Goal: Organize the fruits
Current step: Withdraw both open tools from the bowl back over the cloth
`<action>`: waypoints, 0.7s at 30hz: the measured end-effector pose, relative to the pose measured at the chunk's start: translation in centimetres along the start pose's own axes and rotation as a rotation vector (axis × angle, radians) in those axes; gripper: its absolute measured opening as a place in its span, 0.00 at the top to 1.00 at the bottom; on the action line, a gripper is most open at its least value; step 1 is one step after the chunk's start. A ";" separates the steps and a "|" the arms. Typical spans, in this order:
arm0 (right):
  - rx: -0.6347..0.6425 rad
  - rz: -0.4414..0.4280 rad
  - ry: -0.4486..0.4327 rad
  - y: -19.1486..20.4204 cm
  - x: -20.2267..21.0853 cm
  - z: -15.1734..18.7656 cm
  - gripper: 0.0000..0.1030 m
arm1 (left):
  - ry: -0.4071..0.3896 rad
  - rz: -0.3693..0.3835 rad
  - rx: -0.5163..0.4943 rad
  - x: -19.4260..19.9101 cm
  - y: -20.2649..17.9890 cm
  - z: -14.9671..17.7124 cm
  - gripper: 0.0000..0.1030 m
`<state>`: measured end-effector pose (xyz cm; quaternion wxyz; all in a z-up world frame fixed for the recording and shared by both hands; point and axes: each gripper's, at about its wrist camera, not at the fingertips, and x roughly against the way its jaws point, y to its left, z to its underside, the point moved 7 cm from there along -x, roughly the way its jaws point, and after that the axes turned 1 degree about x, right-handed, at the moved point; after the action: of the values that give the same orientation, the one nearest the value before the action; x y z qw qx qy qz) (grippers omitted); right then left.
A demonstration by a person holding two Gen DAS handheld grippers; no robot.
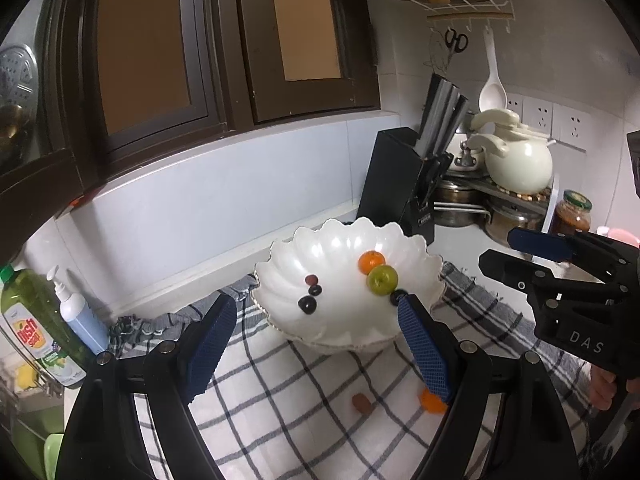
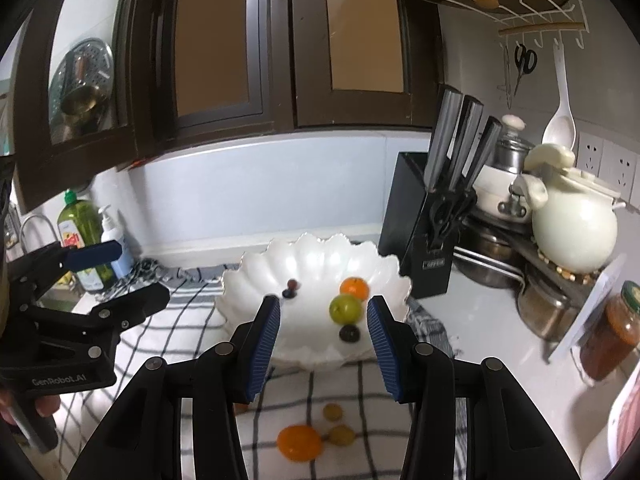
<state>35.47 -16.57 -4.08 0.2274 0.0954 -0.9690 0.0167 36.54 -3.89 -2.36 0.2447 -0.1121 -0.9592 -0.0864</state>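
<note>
A white scalloped bowl (image 1: 320,256) (image 2: 304,256) stands on a checked cloth (image 1: 288,400). In it lie an orange (image 1: 371,261) (image 2: 354,287), a green apple (image 1: 382,279) (image 2: 345,309) and several small dark fruits (image 1: 307,304) (image 2: 349,333). On the cloth in front lie an orange (image 2: 299,442) (image 1: 432,401), two small yellowish fruits (image 2: 333,412) and a small brown fruit (image 1: 361,403). My left gripper (image 1: 316,340) is open and empty, just short of the bowl. My right gripper (image 2: 323,344) is open and empty, above the loose fruits.
A black knife block (image 1: 404,184) (image 2: 428,232) stands behind the bowl on the right, beside a cream pot (image 2: 572,224) and steel pots. A sauce jar (image 2: 612,336) is at the right. Dish soap (image 1: 36,320) and a pump bottle (image 1: 80,316) stand at the left by the sink.
</note>
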 end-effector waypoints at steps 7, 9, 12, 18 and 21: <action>0.002 -0.004 0.053 0.9 0.2 3.1 0.46 | 0.032 0.013 -0.002 0.0 -0.3 2.6 0.19; -0.001 -0.007 0.078 1.0 0.0 4.1 0.46 | 0.045 0.015 -0.001 -0.1 -0.5 3.4 0.19; -0.017 -0.014 0.114 1.1 -0.3 5.5 0.46 | 0.060 0.026 -0.003 -0.3 -0.6 4.6 0.20; -0.002 -0.003 0.157 1.4 -0.9 7.4 0.46 | 0.104 0.026 -0.021 -1.0 -0.8 6.8 0.20; -0.002 -0.007 0.175 1.6 -1.2 8.2 0.46 | 0.109 0.038 -0.017 -1.3 -0.8 7.5 0.20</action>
<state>32.61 -15.40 -11.98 0.3112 0.0968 -0.9451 0.0230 34.11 -3.24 -9.57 0.2973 -0.1274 -0.9413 -0.0961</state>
